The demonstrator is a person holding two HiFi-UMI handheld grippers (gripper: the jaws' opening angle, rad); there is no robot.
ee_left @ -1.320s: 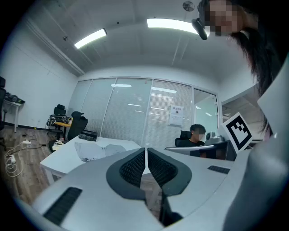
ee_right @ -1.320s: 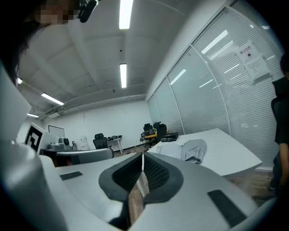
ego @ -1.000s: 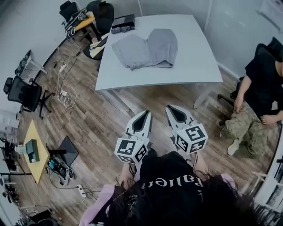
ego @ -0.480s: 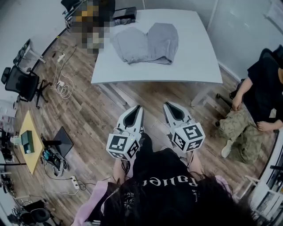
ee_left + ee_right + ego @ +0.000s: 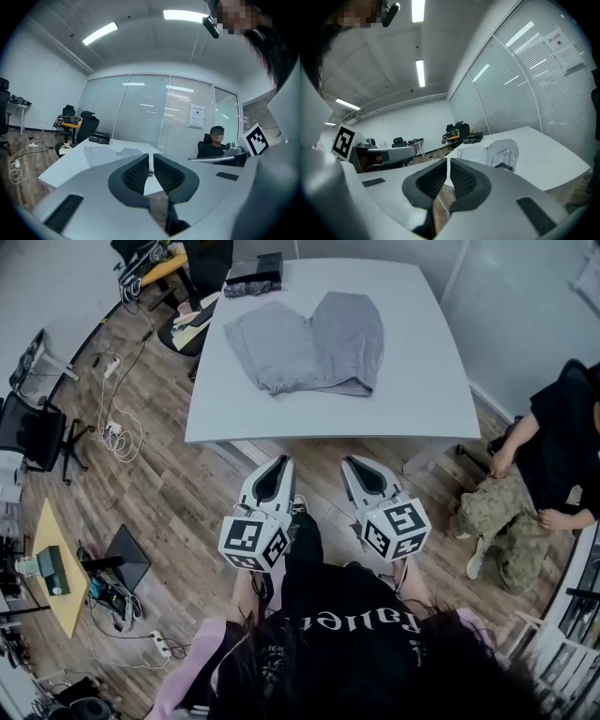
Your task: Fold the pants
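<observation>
Head view: pants [image 5: 305, 343] lie flat on table [image 5: 427, 390], no fold made; left gripper [image 5: 276, 462] and right gripper [image 5: 355, 463] both closed, empty

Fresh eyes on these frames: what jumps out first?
The grey pants lie spread on the far part of the white table, untouched. Nearer the camera, the left hand-held gripper and right hand-held gripper hang side by side over the wood floor, short of the table edge, both shut and empty. A seated person is at the right edge.
</observation>
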